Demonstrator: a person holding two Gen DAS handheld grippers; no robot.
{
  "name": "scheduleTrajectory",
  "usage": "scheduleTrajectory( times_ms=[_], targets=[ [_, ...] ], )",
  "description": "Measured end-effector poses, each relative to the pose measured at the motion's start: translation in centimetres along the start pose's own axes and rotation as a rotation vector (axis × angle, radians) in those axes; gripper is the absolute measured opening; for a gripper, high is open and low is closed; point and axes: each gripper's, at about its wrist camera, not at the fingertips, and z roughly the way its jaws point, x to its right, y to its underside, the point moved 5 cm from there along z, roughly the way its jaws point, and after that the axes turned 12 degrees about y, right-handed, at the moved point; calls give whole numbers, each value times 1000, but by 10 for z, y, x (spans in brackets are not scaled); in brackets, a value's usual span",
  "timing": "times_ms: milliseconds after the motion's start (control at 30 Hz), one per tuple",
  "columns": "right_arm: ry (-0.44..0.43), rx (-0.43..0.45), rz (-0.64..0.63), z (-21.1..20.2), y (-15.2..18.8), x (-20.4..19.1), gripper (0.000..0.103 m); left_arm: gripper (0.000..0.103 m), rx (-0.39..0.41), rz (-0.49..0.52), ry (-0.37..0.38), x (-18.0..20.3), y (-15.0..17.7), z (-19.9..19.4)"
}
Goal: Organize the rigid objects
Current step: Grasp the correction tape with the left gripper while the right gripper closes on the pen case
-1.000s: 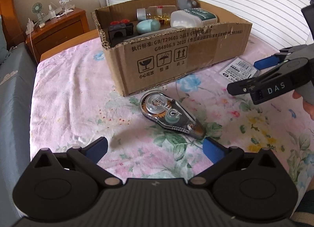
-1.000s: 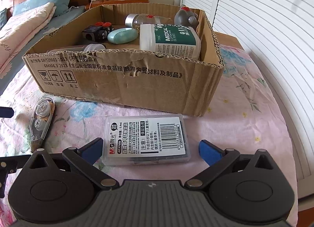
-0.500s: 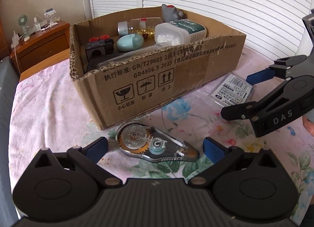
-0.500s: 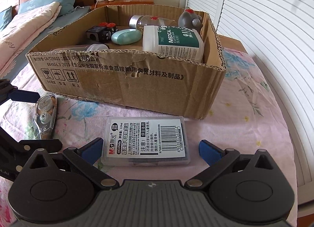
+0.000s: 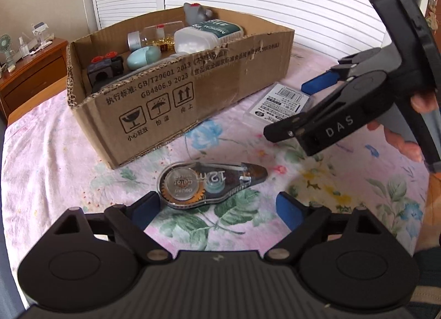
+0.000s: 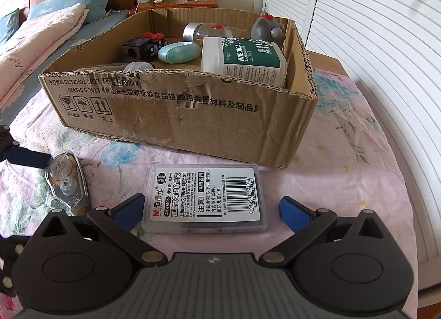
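Observation:
A clear correction-tape dispenser (image 5: 209, 184) lies on the floral sheet just ahead of my open left gripper (image 5: 217, 208), its round end close to the left finger; it also shows in the right wrist view (image 6: 66, 181). A clear flat refill case with a white label (image 6: 205, 197) lies between the fingers of my open right gripper (image 6: 212, 208), which also shows in the left wrist view (image 5: 292, 109) beside the case (image 5: 281, 102). Behind both stands an open cardboard box (image 6: 193, 117) holding several items.
The box (image 5: 171, 104) holds a cotton-swab tub (image 6: 242, 59), a teal oval case (image 6: 179, 53), a bottle (image 6: 204, 31), a grey figure (image 6: 266, 28) and a dark block (image 6: 143, 46). A wooden nightstand (image 5: 30, 70) is at far left. White shutters stand at the right.
My left gripper has moved forward and turned toward the tape dispenser, which now lies close between its fingers. My right gripper has closed in a little on the refill case.

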Motion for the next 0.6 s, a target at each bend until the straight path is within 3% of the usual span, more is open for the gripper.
scheduleTrajectory(
  times_ms=[67, 333, 600],
  targets=[
    [0, 1, 1, 0, 0, 0, 103, 102, 1, -28, -21, -4, 0, 2],
    [-13, 0, -15, 1, 0, 1, 103, 102, 35, -98, -82, -6, -5, 9],
    [-35, 13, -37, 0, 4, 9, 103, 102, 44, -88, -77, -1, -10, 15]
  ],
)
